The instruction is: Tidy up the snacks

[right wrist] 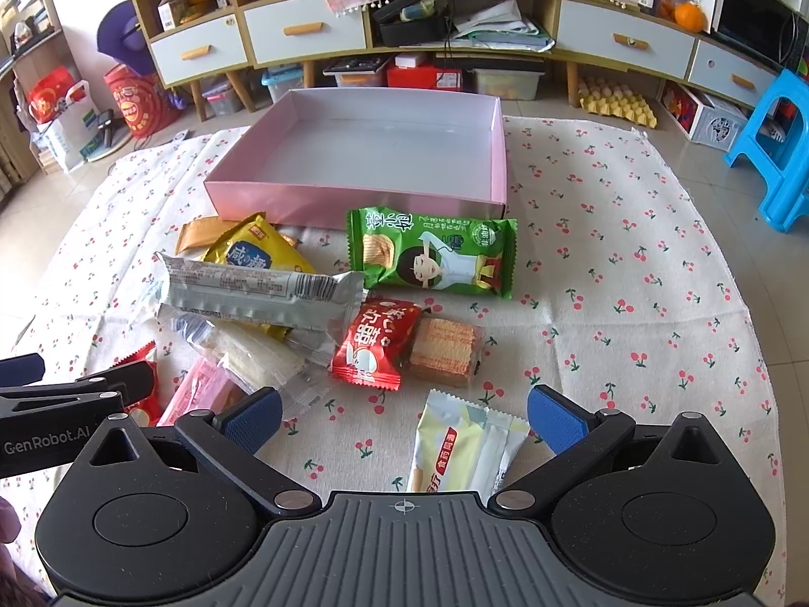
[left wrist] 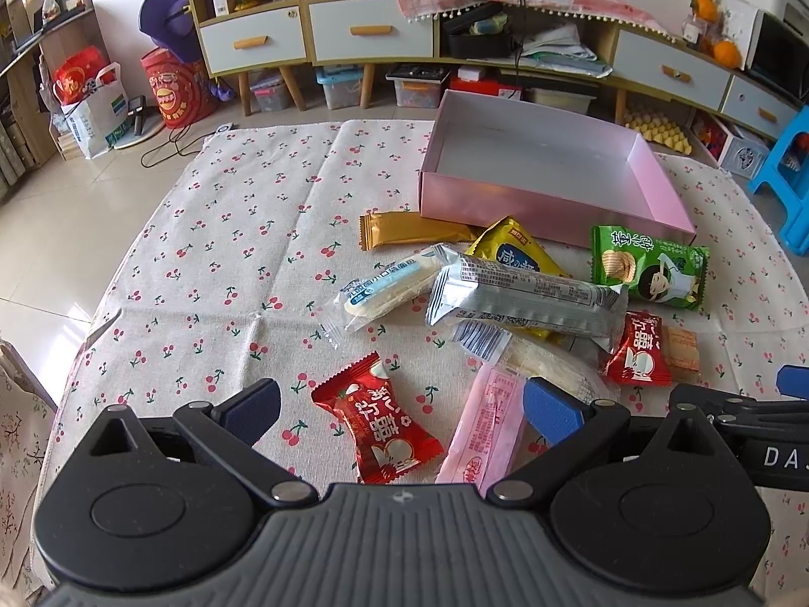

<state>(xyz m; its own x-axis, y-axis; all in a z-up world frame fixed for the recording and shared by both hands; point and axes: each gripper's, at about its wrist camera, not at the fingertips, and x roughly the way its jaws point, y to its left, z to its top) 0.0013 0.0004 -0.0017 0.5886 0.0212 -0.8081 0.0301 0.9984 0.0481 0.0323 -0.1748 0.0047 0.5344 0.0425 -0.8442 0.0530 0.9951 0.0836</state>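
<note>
While both grippers hover low at the near edge of the worktop (left wrist: 202, 232), neither holds anything. Left gripper (left wrist: 402, 407): fingers (left wrist: 253, 409) spread wide, a red candy (left wrist: 376, 422) and a pink stick pack (left wrist: 488, 430) lying on the cloth between them, untouched. Right gripper (right wrist: 402, 412): fingers (right wrist: 556, 422) also spread wide, a pale yellow pack (right wrist: 462, 447) between them, not gripped.

Pink box (right wrist: 354, 194) sits toward the far edge, open top, nothing visible inside; its near wall faces the snack pile. Green chip bag (right wrist: 435, 258) lies just in front of the box's near right corner. Silver bar (right wrist: 258, 288) lies across a yellow bag (right wrist: 258, 248); an orange wrapper (right wrist: 199, 235) is at the box's near left corner, apart from the wall or touching, cannot tell. Second red candy (right wrist: 376, 346) touches a wafer pack (right wrist: 445, 351) mid-worktop. White clear-wrapped bar (left wrist: 384, 291) lies left of the silver bar. A clear pack (right wrist: 258, 354) is partly under the pile.

Left half of the cloth is bare up to the left edge; right side beyond the chip bag is bare to the right edge. Blue stool (right wrist: 773, 152) stands on the floor off the right edge, cabinet (right wrist: 303, 33) beyond the far edge.
</note>
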